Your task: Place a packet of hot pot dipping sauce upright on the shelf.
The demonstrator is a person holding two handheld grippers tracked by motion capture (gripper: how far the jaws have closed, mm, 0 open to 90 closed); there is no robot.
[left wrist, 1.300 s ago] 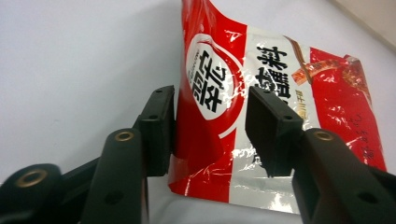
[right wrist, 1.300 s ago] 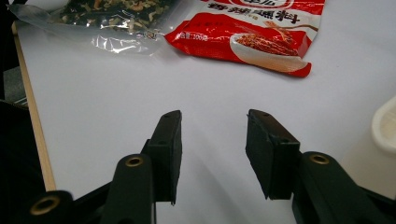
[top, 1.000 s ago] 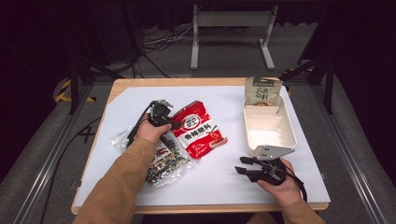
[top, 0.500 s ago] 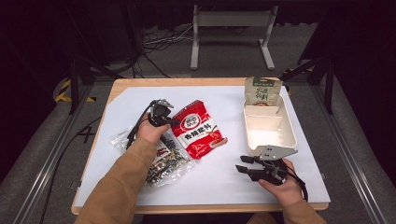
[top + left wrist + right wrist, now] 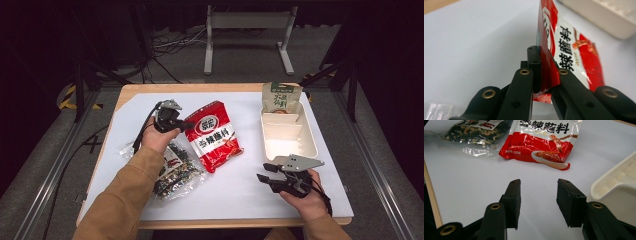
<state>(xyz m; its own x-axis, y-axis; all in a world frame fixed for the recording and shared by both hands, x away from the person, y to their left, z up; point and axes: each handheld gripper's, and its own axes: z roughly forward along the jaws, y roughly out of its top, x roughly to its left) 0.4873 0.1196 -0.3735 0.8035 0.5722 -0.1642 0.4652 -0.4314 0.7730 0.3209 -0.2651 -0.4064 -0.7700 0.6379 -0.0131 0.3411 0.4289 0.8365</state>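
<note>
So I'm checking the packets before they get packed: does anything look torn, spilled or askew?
Nothing torn or spilled. The red foil sauce packet is tipped up at one corner, pinched by the left gripper. The clear plastic bag of dried mix lies flat beside it.

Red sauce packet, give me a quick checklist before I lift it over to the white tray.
1. Left tongs clamped on the red sauce packet edge: ok.
2. Grip deep enough to carry it: cannot tell, only a corner is pinched.
3. Packet free of the clear mix bag: cannot tell, their edges meet.
4. White tray near compartment free: ok.
5. Green pouch stays in the far compartment: ok.
6. Right tongs open and holding nothing: ok.
</note>
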